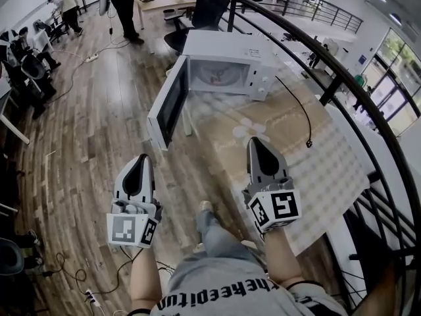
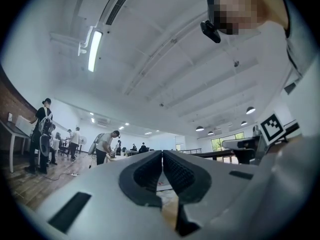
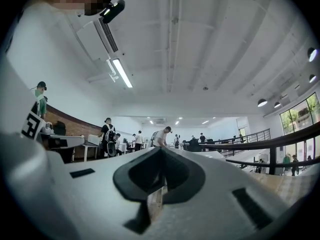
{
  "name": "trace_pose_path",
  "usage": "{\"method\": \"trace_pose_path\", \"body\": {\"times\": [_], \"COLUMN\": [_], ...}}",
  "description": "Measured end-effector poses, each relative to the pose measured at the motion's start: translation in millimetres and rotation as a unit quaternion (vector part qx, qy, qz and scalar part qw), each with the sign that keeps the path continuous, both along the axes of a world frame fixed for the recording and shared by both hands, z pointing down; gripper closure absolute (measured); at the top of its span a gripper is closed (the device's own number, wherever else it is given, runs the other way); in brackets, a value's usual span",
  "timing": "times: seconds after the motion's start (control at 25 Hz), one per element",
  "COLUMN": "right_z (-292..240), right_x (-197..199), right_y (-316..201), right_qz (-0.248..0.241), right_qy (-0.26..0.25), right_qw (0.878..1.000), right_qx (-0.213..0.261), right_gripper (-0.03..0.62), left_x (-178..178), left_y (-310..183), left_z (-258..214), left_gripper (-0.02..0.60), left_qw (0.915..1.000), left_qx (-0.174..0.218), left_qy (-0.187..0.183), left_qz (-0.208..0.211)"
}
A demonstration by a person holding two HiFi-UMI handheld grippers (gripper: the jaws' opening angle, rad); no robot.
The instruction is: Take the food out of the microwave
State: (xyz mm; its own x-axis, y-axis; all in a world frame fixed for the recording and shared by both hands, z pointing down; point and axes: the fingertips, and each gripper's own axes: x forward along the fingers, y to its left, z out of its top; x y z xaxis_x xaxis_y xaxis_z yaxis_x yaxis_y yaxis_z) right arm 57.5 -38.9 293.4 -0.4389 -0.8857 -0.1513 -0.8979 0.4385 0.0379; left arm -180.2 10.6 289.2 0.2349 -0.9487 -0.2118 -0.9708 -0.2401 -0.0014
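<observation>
A white microwave (image 1: 229,63) stands at the far end of the cloth-covered table (image 1: 329,170), its door (image 1: 167,104) swung open to the left. Inside the cavity I make out a pale dish with something pinkish (image 1: 214,78), too small to name. My left gripper (image 1: 141,158) is held low over the floor, left of the table and well short of the door. My right gripper (image 1: 255,141) hovers over the table's near part, also far from the microwave. In both gripper views the jaws are tilted up toward the ceiling, left gripper (image 2: 162,156) and right gripper (image 3: 161,151) shut and holding nothing.
A black cable (image 1: 301,110) trails from the microwave across the table. A black railing (image 1: 342,78) curves along the right. A dark office chair (image 1: 197,18) stands behind the microwave. People stand at desks far back on the wooden floor (image 1: 99,110).
</observation>
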Motion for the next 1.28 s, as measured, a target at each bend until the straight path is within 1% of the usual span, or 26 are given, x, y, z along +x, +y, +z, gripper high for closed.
{"method": "trace_pose_path", "body": {"times": [0.12,0.28,0.52,0.72,0.88,1.0,1.12,1.2,1.28], "right_z": [5,12,18,23,24,29,33,30,26], "right_x": [0,2,-2,-15,-23,-14,-5,-4,-6], "right_y": [-12,-30,-74,-109,-119,-128,-147,-158,-169], "right_qz": [0.009,0.019,0.027,0.018,0.008,0.011,0.007,0.002,0.000], "right_qy": [-0.007,-0.002,-0.005,0.028,0.055,0.054,0.043,0.030,0.031], "right_qw": [1.000,1.000,1.000,0.999,0.998,0.998,0.999,0.999,0.999], "right_qx": [0.000,-0.006,-0.007,0.003,0.003,-0.011,-0.026,-0.032,-0.031], "right_gripper": [0.589,0.589,0.589,0.589,0.589,0.589,0.589,0.589,0.589], "left_x": [-2,-4,-8,-5,-9,-7,4,10,13], "left_y": [-15,-38,-84,-122,-143,-159,-183,-194,-203], "left_z": [-1,-6,-11,-11,-17,-17,-11,-8,-6], "left_gripper": [0.571,0.571,0.571,0.571,0.571,0.571,0.571,0.571,0.571], "left_qw": [1.0000,0.9999,0.9998,0.9995,0.9993,0.9990,0.9986,0.9983,0.9979], "left_qx": [0.001,0.006,0.008,0.006,0.005,0.003,-0.001,-0.002,-0.004], "left_qy": [-0.007,-0.007,-0.012,-0.016,-0.014,-0.011,-0.010,-0.008,-0.006], "left_qz": [0.004,0.009,0.015,0.025,0.034,0.042,0.051,0.058,0.064]}}
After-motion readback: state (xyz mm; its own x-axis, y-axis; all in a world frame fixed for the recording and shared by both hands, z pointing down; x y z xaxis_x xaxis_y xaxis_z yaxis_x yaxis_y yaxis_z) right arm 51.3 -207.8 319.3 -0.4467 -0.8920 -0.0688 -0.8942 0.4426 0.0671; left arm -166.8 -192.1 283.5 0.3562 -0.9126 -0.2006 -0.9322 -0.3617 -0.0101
